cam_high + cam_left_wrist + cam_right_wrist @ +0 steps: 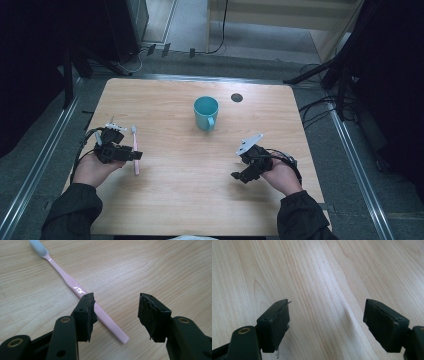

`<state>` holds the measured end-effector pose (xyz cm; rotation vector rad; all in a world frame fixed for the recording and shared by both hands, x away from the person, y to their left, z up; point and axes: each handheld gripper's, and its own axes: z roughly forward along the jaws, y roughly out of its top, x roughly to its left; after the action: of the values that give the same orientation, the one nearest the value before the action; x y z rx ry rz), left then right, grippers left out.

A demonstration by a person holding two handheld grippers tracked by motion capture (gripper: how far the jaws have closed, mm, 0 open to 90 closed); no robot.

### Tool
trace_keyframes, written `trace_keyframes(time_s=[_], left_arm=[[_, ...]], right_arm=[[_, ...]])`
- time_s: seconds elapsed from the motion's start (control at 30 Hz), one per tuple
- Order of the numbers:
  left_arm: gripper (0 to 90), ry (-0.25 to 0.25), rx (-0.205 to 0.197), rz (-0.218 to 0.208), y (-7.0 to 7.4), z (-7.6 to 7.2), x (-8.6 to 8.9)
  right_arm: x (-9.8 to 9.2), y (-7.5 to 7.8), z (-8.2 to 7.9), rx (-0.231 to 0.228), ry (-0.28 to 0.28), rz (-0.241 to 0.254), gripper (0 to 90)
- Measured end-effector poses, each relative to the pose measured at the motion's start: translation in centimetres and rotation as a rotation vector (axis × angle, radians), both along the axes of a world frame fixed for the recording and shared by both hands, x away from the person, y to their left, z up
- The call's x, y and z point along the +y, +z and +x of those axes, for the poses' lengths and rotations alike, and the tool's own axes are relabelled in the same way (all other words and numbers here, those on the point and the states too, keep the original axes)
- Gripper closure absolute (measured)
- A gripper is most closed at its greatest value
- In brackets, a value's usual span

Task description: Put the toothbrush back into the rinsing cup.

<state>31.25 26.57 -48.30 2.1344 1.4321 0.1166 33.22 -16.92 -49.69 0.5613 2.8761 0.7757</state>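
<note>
You have one pink toothbrush (135,149), one teal cup (206,113) and two grippers on one wooden table (190,200). Your left gripper (136,155), at about 9 o'clock on the tabletop, has its jaws spread; in the left gripper view its left jaw lies over the toothbrush handle (100,315) while the right jaw stands over bare wood, and nothing is pinched. The toothbrush lies flat, its pale blue head (38,246) pointing toward 12 o'clock, its handle end toward 6 o'clock, touching the table along its length. Your right gripper (239,176), near 4 o'clock, also has its jaws spread over bare wood, holding nothing, and carries a grey three-cornered plate (249,143). The cup stands upright just past the table's centre toward 12 o'clock, handle turned toward 6 o'clock, well apart from both grippers. A dark round hole (236,97) sits at about 1 o'clock. The surface is light wood grain, matt, with rounded corners. Around it lie grey floor (30,160), metal rails (42,150) at 9 and 3 o'clock, black stands and cables. Open wood lies between the grippers and along the 6 o'clock edge.
</note>
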Motion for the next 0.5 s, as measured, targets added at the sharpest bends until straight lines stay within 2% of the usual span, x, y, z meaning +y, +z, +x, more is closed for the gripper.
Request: trace_keyframes(time_s=[0.2, 0.5], left_arm=[[43.5, 0.004, 0.011, 0.008, -0.13, 0.17, -0.18], [44.4, 0.029, 0.019, 0.018, -0.19, 0.10, 0.41]], right_arm=[[-0.07, -0.23, 0.01, -0.007, 0.004, -0.029, 20.9], [-0.08, 0.00, -0.10, -0.024, 0.022, -0.019, 20.7]])
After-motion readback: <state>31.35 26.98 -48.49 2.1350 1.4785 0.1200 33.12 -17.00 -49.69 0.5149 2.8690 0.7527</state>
